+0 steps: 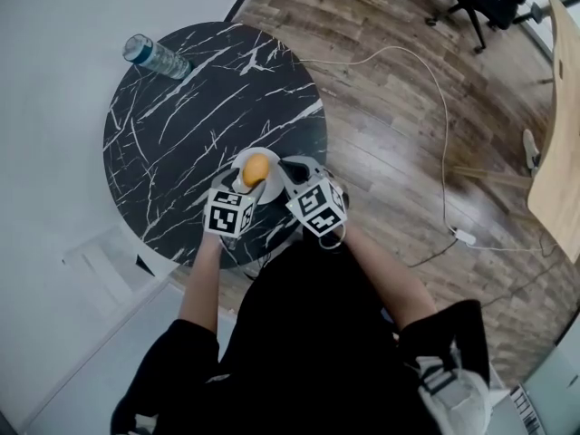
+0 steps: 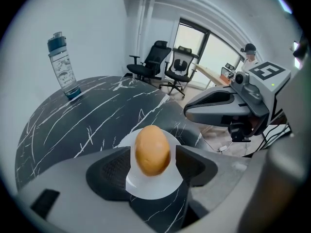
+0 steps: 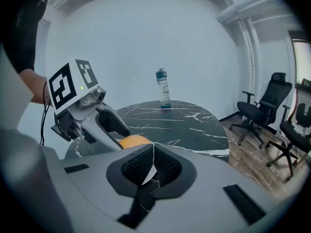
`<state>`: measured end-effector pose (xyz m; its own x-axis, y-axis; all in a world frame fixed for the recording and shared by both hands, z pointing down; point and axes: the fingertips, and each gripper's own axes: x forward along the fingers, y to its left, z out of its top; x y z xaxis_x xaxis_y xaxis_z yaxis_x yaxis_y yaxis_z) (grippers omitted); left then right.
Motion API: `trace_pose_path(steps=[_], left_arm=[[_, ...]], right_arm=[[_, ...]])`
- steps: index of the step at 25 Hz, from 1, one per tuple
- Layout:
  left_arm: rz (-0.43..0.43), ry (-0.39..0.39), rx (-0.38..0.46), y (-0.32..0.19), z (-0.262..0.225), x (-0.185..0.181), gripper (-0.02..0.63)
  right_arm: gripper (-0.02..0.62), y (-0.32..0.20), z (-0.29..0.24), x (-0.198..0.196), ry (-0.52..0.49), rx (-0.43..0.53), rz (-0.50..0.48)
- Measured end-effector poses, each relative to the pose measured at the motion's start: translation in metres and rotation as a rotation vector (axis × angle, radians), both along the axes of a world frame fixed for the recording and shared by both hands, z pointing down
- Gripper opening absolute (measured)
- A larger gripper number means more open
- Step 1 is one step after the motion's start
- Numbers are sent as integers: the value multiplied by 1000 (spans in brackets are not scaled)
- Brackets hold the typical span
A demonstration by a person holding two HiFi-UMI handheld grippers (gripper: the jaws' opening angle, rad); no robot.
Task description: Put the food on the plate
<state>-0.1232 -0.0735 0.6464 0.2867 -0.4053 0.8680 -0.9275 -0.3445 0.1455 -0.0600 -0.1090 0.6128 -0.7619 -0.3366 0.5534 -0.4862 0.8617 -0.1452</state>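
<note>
An orange, egg-shaped piece of food (image 2: 152,148) sits on a small white plate (image 2: 151,191) near the front edge of the round black marble table (image 1: 181,107). My left gripper (image 2: 153,160) stands open around the food, with a narrow gap on each side between it and the pads. My right gripper (image 3: 148,168) is shut on the plate's rim, a white sliver showing between its jaws. In the head view the food (image 1: 256,169) lies between the left gripper (image 1: 253,183) and the right gripper (image 1: 288,174). The right gripper view shows the food (image 3: 133,141) partly hidden behind its own jaws.
A clear water bottle (image 1: 156,56) with a blue cap stands at the table's far left edge. Office chairs (image 2: 160,62) stand on the wooden floor beyond the table. A white cable (image 1: 435,107) runs across the floor to the right. A white wall is on the left.
</note>
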Motion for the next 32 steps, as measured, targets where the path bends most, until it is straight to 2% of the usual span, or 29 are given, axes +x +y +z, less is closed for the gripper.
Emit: trace_pose_path(steps=[15, 22, 23, 25, 28, 32], left_arm=[[-119, 5, 59, 30, -32, -29, 275], [-225, 26, 169, 41, -61, -49, 271], [-239, 34, 191, 44, -67, -51, 252], [-283, 27, 236, 51, -79, -56, 133], [-366, -7, 320, 60, -96, -69, 16], [-424, -7, 404, 72, -122, -77, 0]], right_arm=[[-2, 10, -22, -22, -10, 47, -50], [-3, 22, -51, -38, -31, 119, -75], [-3, 24, -59, -40, -44, 132, -75], [-3, 29, -76, -45, -74, 149, -77], [-3, 36, -94, -53, -113, 164, -80], [-3, 41, -120, -59, -144, 207, -92]])
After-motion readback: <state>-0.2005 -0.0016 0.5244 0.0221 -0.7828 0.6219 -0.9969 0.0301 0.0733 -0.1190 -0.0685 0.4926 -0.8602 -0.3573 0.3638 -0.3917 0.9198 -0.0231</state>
